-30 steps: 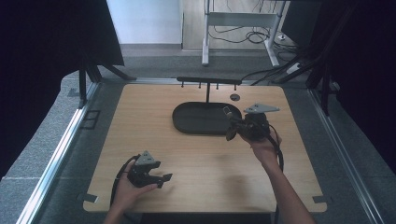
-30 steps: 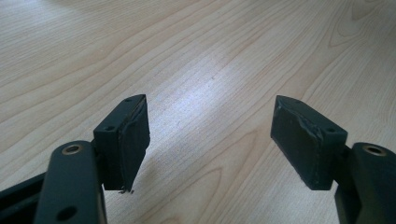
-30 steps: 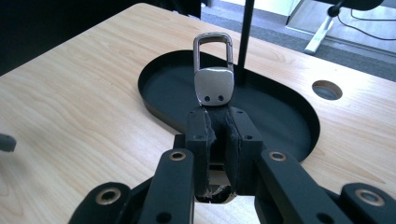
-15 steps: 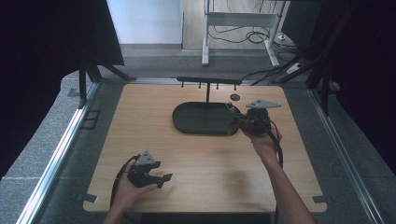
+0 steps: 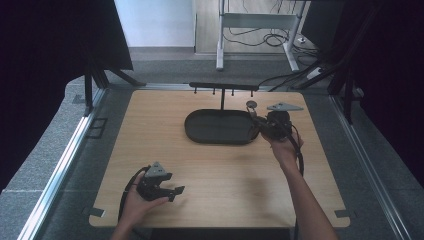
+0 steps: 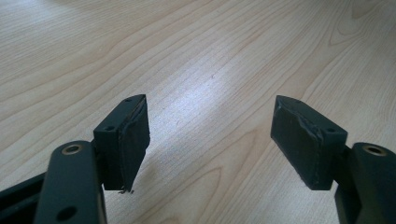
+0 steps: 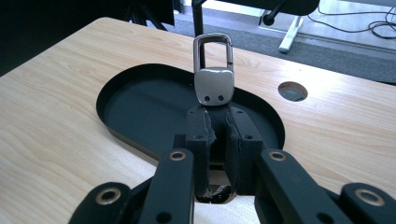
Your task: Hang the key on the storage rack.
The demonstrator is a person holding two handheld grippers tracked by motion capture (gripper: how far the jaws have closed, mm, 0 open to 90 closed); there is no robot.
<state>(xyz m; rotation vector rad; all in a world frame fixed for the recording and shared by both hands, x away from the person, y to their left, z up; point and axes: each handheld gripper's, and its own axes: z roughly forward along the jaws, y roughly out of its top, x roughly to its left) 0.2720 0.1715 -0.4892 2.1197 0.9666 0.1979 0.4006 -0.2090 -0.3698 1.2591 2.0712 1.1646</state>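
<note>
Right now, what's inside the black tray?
Nothing shows on the visible floor of the black tray. The right hand-held gripper, shut on a metal key fob, hangs over its near side and covers the floor there.

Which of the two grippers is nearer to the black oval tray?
The right gripper, holding a metal keyring clip at the tray's right end. The left gripper rests at the table's near edge, well clear of it.

Silver keychain clasp (image 7: pixel 213 70) stands upright over black tray (image 7: pixel 135 116).
</note>
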